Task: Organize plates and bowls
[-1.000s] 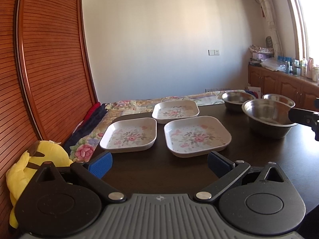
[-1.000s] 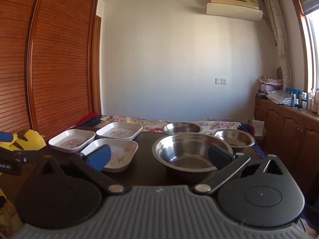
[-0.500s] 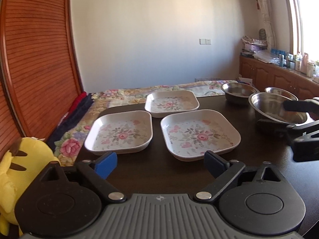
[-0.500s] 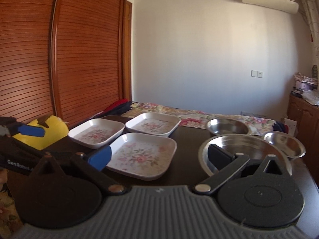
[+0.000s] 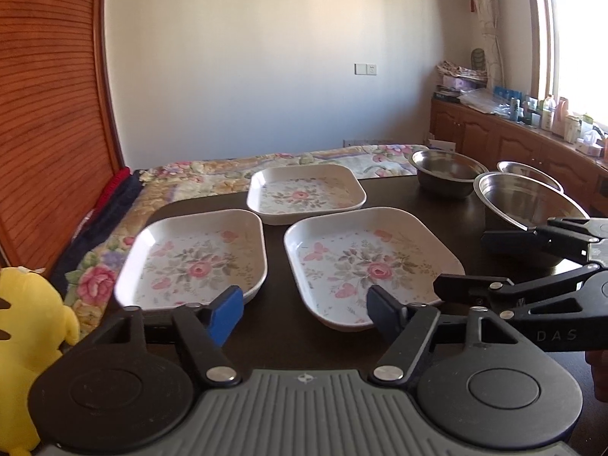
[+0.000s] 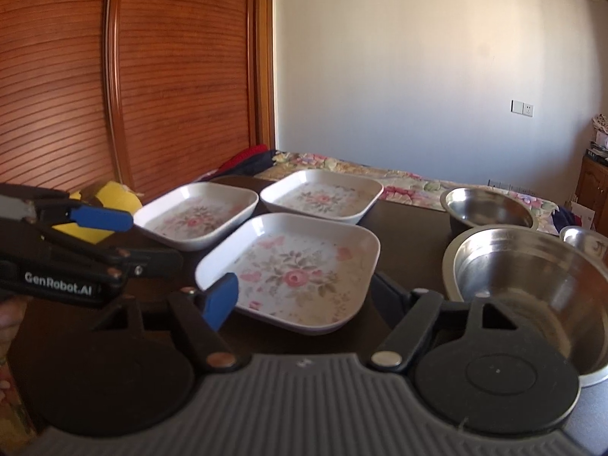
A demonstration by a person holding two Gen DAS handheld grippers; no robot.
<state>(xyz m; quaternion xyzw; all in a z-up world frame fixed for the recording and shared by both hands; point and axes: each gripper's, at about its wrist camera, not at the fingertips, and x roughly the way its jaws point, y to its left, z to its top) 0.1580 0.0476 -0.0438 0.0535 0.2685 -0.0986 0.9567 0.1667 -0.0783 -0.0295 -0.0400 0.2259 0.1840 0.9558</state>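
three white floral plates and three steel bowls sit on the dark bench [image 5: 281, 326]. the left gripper [image 5: 304, 309] hovers low over the near edge with its jaws closing and nothing between them; in its own view the gap looks onto the strip of bench between the left plate [image 5: 193, 254] and the near right plate [image 5: 364, 262], the blue pad just before the left plate's near corner and the dark pad overlapping the right plate's near rim, though whether it touches is hard to judge. the far plate [image 5: 306, 193] lies behind both. the right gripper [image 6: 304, 296] also has its jaws closing, empty, and they frame the near edge of the near right plate [image 6: 292, 266], which lies just ahead of them. the large bowl [image 6: 528, 273] stands just beside its right finger, with a middle bowl [image 6: 488, 209] and a small bowl [image 6: 585, 243] behind. a yellow plush toy [image 5: 26, 330] sits off the bench to the left.
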